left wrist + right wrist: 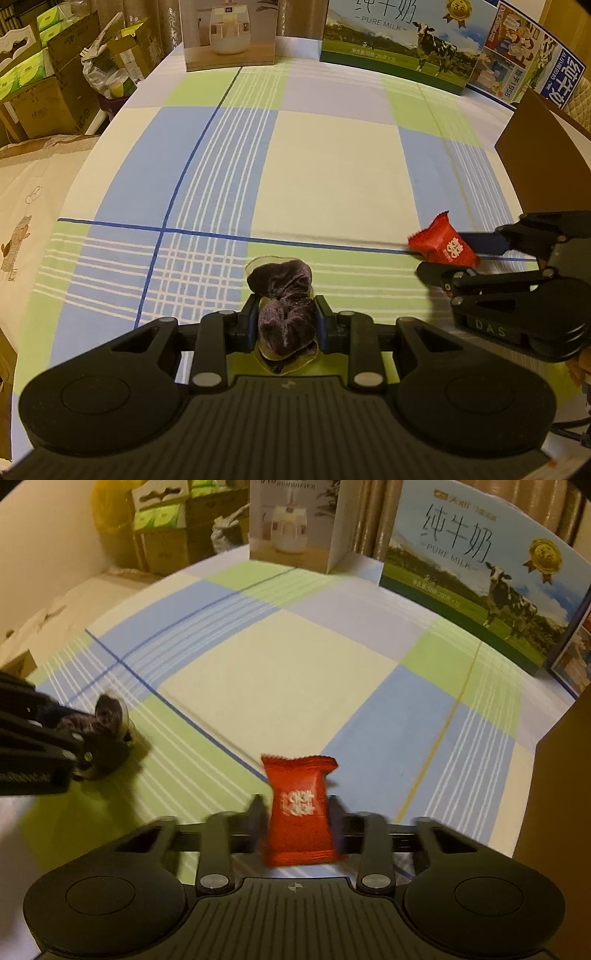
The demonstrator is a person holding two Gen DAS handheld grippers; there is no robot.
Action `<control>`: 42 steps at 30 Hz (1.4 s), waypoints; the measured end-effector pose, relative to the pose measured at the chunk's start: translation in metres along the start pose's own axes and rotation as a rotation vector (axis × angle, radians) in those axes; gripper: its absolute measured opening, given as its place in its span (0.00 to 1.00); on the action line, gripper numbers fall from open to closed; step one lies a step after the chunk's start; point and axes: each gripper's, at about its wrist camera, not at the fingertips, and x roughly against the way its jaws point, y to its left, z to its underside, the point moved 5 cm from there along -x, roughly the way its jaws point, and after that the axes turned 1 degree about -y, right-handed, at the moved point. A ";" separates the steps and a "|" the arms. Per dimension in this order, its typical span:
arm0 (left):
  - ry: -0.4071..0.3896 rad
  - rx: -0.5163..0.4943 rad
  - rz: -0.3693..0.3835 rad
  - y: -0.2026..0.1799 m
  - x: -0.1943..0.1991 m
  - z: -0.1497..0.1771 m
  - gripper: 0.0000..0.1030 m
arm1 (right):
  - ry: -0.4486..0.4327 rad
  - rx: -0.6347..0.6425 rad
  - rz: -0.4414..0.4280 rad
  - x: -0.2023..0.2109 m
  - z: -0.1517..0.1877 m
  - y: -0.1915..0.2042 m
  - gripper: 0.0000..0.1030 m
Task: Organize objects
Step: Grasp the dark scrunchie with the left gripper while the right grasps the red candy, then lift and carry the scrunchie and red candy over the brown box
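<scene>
My left gripper (286, 308) is shut on a dark purple velvet scrunchie (284, 295) in a clear wrapper, held just over the checked tablecloth (325, 166). The right wrist view shows the same scrunchie (107, 710) at the far left in the left gripper (105, 734). A red snack packet (299, 808) with white print stands upright between the pads of my right gripper (295, 805), which is shut on it. In the left wrist view that packet (443, 247) shows at the right edge, pinched in the right gripper (441, 256) close above the cloth.
A brown cardboard box (535, 155) rises at the table's right side, its wall (561, 775) near the right gripper. A pure-milk carton (399, 40) and a humidifier box (231, 33) stand along the far edge. Stacked cartons (44, 92) sit off the table's left.
</scene>
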 end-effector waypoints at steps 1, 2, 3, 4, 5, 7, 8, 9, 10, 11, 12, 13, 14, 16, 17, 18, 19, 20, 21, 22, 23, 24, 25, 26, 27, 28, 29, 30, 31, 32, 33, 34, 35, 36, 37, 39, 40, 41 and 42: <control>0.000 -0.001 0.001 0.000 0.000 0.000 0.24 | 0.000 -0.006 -0.005 0.000 0.000 -0.001 0.27; 0.001 -0.003 0.001 -0.001 0.000 0.000 0.24 | 0.002 -0.012 -0.010 0.001 0.001 -0.002 0.26; 0.002 -0.003 0.002 -0.001 0.000 0.001 0.24 | 0.005 -0.017 -0.014 0.001 0.002 -0.004 0.26; 0.004 -0.005 0.003 -0.002 0.001 0.002 0.24 | 0.009 -0.023 -0.018 0.003 0.003 -0.005 0.26; 0.006 -0.008 0.004 -0.003 0.001 0.002 0.24 | 0.013 -0.032 -0.021 0.005 0.004 -0.006 0.25; 0.008 -0.014 0.009 -0.006 0.002 0.003 0.24 | 0.024 -0.054 -0.028 0.010 0.009 -0.009 0.25; 0.009 -0.018 0.012 -0.008 0.003 0.003 0.24 | 0.028 -0.066 -0.032 0.013 0.013 -0.010 0.25; 0.010 -0.022 0.016 -0.010 0.004 0.004 0.24 | 0.032 -0.079 -0.036 0.017 0.017 -0.012 0.25; 0.011 -0.027 0.023 -0.013 0.005 0.006 0.24 | 0.036 -0.093 -0.040 0.022 0.022 -0.013 0.25; 0.013 -0.031 0.030 -0.016 0.006 0.008 0.24 | 0.041 -0.107 -0.041 0.026 0.027 -0.014 0.25; 0.015 -0.036 0.036 -0.020 0.007 0.010 0.24 | 0.048 -0.125 -0.043 0.031 0.033 -0.016 0.25; 0.018 -0.042 0.045 -0.024 0.008 0.012 0.24 | 0.053 -0.143 -0.045 0.037 0.039 -0.017 0.25; 0.021 -0.048 0.053 -0.027 0.010 0.014 0.24 | 0.058 -0.165 -0.046 0.043 0.046 -0.019 0.25; 0.028 -0.061 0.069 -0.037 0.012 0.019 0.24 | 0.069 -0.202 -0.045 0.054 0.058 -0.022 0.25; 0.031 -0.068 0.077 -0.041 0.013 0.022 0.24 | 0.074 -0.221 -0.045 0.060 0.064 -0.024 0.25; 0.035 -0.076 0.087 -0.046 0.015 0.025 0.24 | 0.079 -0.241 -0.044 0.066 0.071 -0.026 0.25; 0.039 -0.086 0.099 -0.052 0.016 0.027 0.24 | 0.083 -0.257 -0.042 0.071 0.077 -0.028 0.25; 0.043 -0.095 0.109 -0.057 0.017 0.030 0.24 | 0.087 -0.274 -0.037 0.077 0.083 -0.030 0.25; 0.046 -0.105 0.119 -0.062 0.019 0.033 0.24 | 0.092 -0.293 -0.032 0.083 0.091 -0.032 0.25; 0.050 -0.117 0.131 -0.068 0.020 0.035 0.24 | 0.095 -0.310 -0.026 0.088 0.097 -0.034 0.25; 0.052 -0.129 0.141 -0.074 0.022 0.039 0.24 | 0.098 -0.329 -0.019 0.094 0.103 -0.037 0.25; 0.055 -0.142 0.151 -0.080 0.024 0.041 0.24 | 0.100 -0.350 -0.012 0.099 0.109 -0.040 0.25; 0.059 -0.156 0.163 -0.086 0.026 0.044 0.24 | 0.102 -0.370 -0.005 0.105 0.115 -0.043 0.25; 0.061 -0.169 0.173 -0.091 0.027 0.047 0.24 | 0.102 -0.391 0.000 0.110 0.120 -0.047 0.25; 0.063 -0.184 0.181 -0.097 0.029 0.049 0.24 | 0.101 -0.414 0.008 0.115 0.125 -0.051 0.25; 0.063 -0.199 0.191 -0.104 0.031 0.051 0.24 | 0.099 -0.430 0.016 0.120 0.129 -0.054 0.25; 0.064 -0.211 0.201 -0.110 0.033 0.053 0.24 | 0.097 -0.443 0.026 0.124 0.133 -0.056 0.25; 0.065 -0.223 0.211 -0.115 0.034 0.055 0.24 | 0.094 -0.456 0.037 0.130 0.137 -0.059 0.25; 0.065 -0.235 0.223 -0.122 0.037 0.057 0.24 | 0.090 -0.468 0.044 0.135 0.140 -0.062 0.25; 0.064 -0.245 0.232 -0.127 0.039 0.058 0.24 | 0.086 -0.479 0.050 0.140 0.142 -0.064 0.25; 0.062 -0.256 0.241 -0.133 0.041 0.059 0.24 | 0.079 -0.491 0.057 0.146 0.145 -0.067 0.25; 0.059 -0.268 0.250 -0.140 0.044 0.060 0.24 | 0.072 -0.500 0.063 0.151 0.148 -0.069 0.25; 0.056 -0.278 0.258 -0.145 0.046 0.061 0.24 | 0.067 -0.509 0.068 0.157 0.150 -0.070 0.25; 0.052 -0.287 0.265 -0.151 0.049 0.062 0.24 | 0.059 -0.518 0.073 0.163 0.152 -0.072 0.25; 0.047 -0.296 0.273 -0.156 0.052 0.062 0.24 | 0.053 -0.526 0.078 0.169 0.155 -0.073 0.25; 0.039 -0.308 0.286 -0.167 0.057 0.062 0.24 | 0.040 -0.540 0.086 0.180 0.160 -0.077 0.25; 0.035 -0.313 0.293 -0.172 0.060 0.062 0.24 | 0.034 -0.547 0.089 0.184 0.162 -0.078 0.25; 0.032 -0.318 0.299 -0.176 0.063 0.062 0.24 | 0.029 -0.553 0.092 0.189 0.163 -0.080 0.25; 0.028 -0.323 0.303 -0.182 0.065 0.062 0.24 | 0.024 -0.558 0.095 0.195 0.166 -0.082 0.25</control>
